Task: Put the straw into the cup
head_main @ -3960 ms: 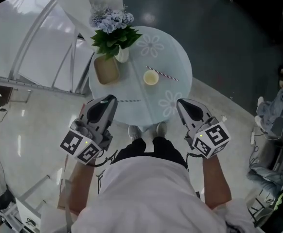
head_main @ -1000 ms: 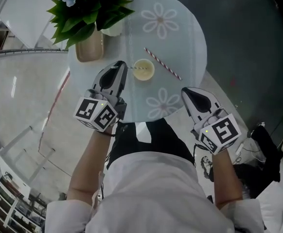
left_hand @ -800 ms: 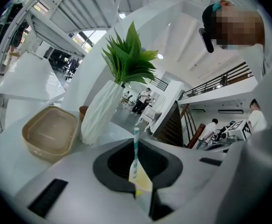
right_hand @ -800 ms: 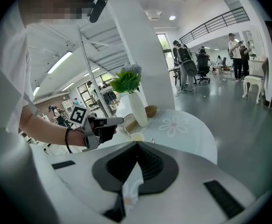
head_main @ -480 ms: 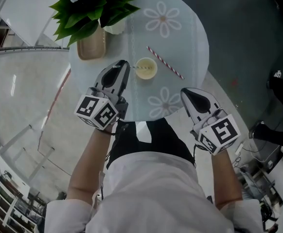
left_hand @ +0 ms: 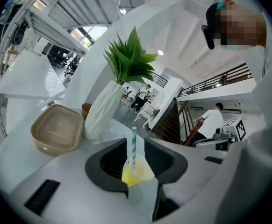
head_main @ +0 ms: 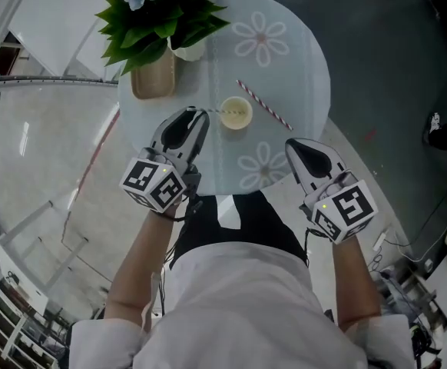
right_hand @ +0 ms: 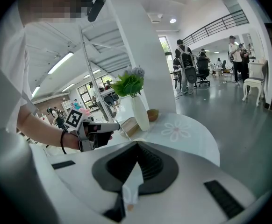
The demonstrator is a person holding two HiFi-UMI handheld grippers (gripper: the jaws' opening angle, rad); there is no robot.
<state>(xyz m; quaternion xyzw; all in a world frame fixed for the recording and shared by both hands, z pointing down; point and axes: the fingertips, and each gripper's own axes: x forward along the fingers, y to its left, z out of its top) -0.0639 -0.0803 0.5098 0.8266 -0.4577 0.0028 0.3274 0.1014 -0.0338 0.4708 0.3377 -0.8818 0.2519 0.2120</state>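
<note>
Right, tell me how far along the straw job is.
Done: the blue-striped straw has its lower end in the cup. In hand: nothing gripped; the left gripper has jaws apart either side of that straw, the right gripper is shut and empty. Left: a red-striped straw lies on the table beside the cup, if that one's wanted too.

Glossy glass tabletop (head_main: 300, 52), paper-looking teal-striped straw (left_hand: 133, 146), matt yellow cup (left_hand: 138, 174).

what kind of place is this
Probably an open-plan office or showroom hall: a small round glass table with a plant in a white vase, people by desk chairs farther back, and a railing along an upper level.
</note>
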